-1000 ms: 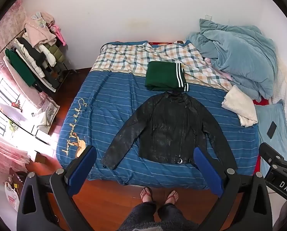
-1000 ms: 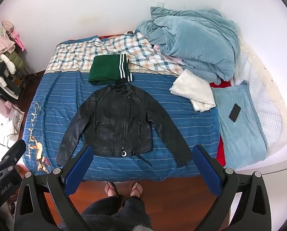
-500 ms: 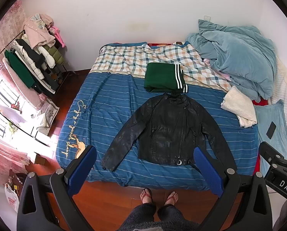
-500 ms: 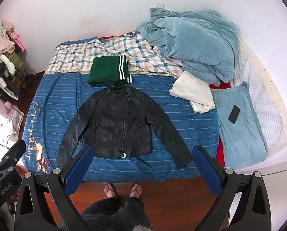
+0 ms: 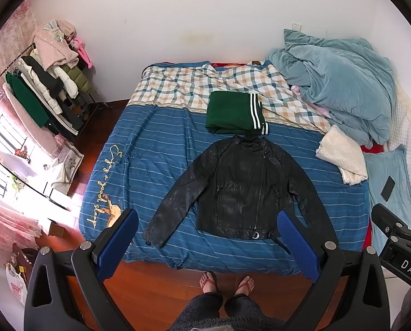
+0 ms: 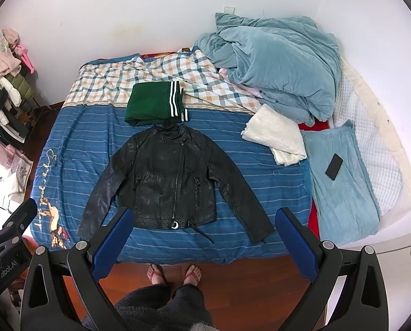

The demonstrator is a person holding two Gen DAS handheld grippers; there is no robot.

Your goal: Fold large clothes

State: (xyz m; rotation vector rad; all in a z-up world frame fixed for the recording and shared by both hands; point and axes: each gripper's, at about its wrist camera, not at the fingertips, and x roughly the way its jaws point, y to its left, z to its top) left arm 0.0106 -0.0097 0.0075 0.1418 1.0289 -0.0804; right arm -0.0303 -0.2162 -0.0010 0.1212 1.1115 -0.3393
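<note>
A black leather jacket (image 5: 244, 187) lies flat and face up on the blue striped bed cover (image 5: 150, 149), sleeves spread, hem toward me; it also shows in the right wrist view (image 6: 172, 182). A folded green garment with white stripes (image 5: 233, 111) lies just beyond its collar, also seen in the right wrist view (image 6: 154, 106). My left gripper (image 5: 207, 241) is open and empty, held high above the bed's near edge. My right gripper (image 6: 202, 238) is open and empty, likewise high above the near edge.
A heap of blue-grey quilt (image 6: 277, 63), a folded white blanket (image 6: 274, 135) and a pillow with a phone (image 6: 333, 167) lie on the bed's right side. A clothes rack (image 5: 45, 91) stands left. My feet (image 5: 224, 281) stand on the wooden floor.
Both views have drifted very slightly; the jacket and the other things on the bed have not moved. Both grippers stay open.
</note>
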